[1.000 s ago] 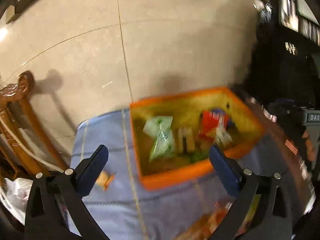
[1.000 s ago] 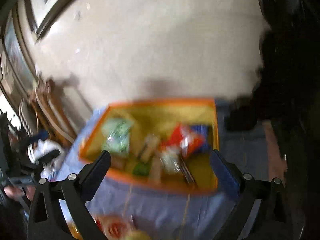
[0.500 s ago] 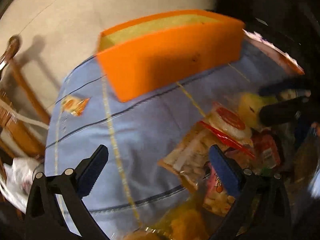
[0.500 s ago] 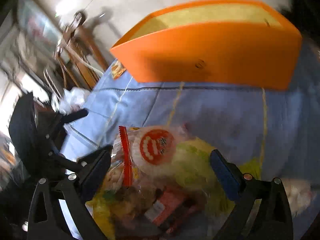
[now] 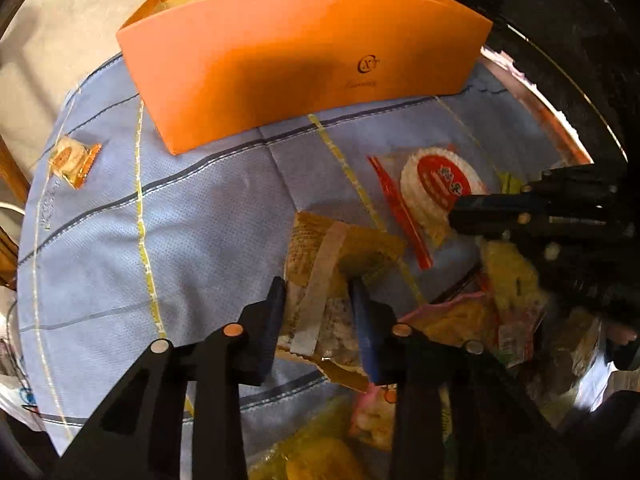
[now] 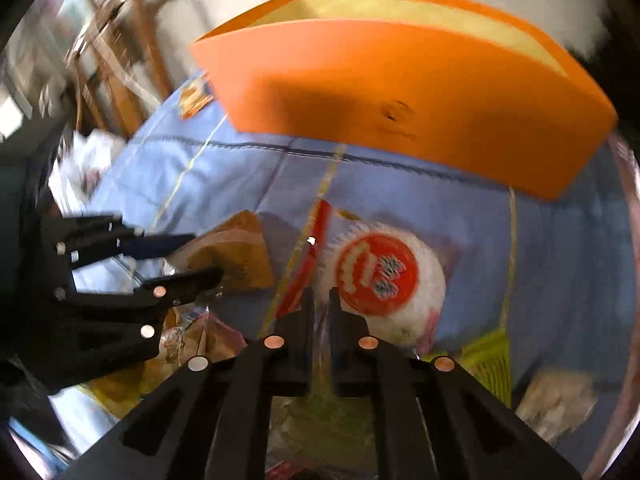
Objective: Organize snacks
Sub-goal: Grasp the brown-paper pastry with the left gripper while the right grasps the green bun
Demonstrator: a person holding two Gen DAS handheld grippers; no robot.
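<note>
An orange box (image 5: 304,52) stands at the far side of the blue tablecloth (image 5: 180,220); it also shows in the right wrist view (image 6: 400,92). My left gripper (image 5: 318,292) is shut on a brown snack packet (image 5: 340,264), seen from the right wrist view too (image 6: 236,252). My right gripper (image 6: 320,300) is shut on the clear wrapper edge of a white cake packet with a red round label (image 6: 380,276), which also shows in the left wrist view (image 5: 436,184). Both packets lie on a heap of snacks near the table's front.
A small orange-wrapped snack (image 5: 72,158) lies alone on the cloth left of the box. More snack bags (image 5: 480,320) are piled at the front right. A wooden chair (image 6: 116,52) stands left of the table, against a pale tiled wall.
Both grippers came down from above the box to the snack pile and closed, the left on the brown packet, the right on the cake packet.
</note>
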